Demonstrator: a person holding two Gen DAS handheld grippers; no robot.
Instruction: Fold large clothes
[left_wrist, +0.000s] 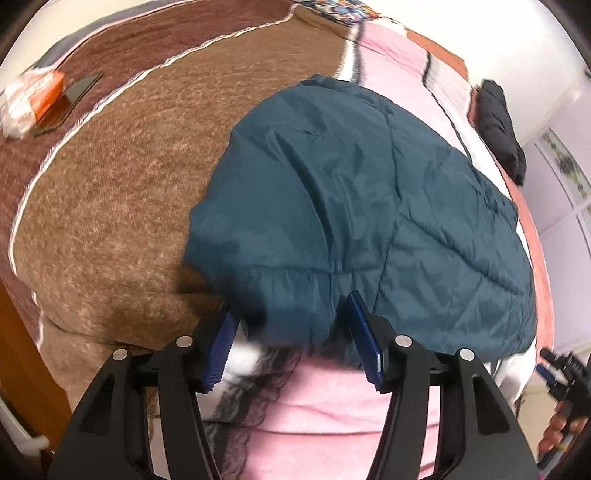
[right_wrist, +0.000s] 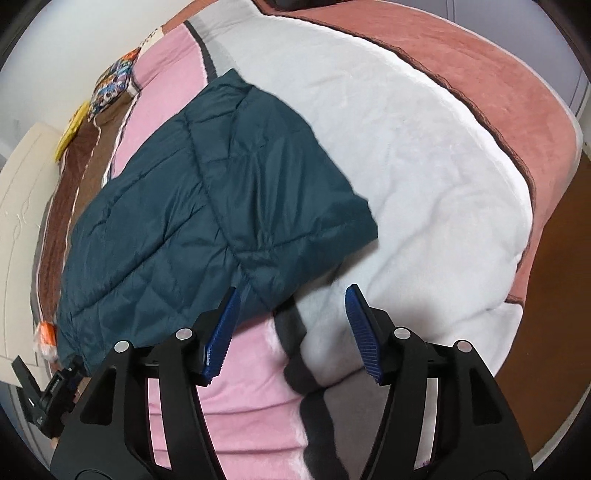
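Observation:
A dark teal quilted jacket (left_wrist: 351, 206) lies folded on the bed; it also shows in the right wrist view (right_wrist: 207, 206). My left gripper (left_wrist: 291, 325) is open, its blue pads on either side of the jacket's gathered near hem, which sits between them. My right gripper (right_wrist: 291, 317) is open and empty, just off the jacket's near right corner, over the pink and white blanket (right_wrist: 406, 166). The right gripper shows at the left view's right edge (left_wrist: 557, 376), and the left gripper at the right view's lower left (right_wrist: 48, 391).
The bed is covered by a brown blanket (left_wrist: 110, 192) and a pink, white and salmon one. A phone (left_wrist: 70, 103) and an orange-white packet (left_wrist: 33, 99) lie at far left. A black garment (left_wrist: 498, 125) sits at the far right edge. A patterned pillow (right_wrist: 114, 85) lies near the headboard (right_wrist: 22, 221).

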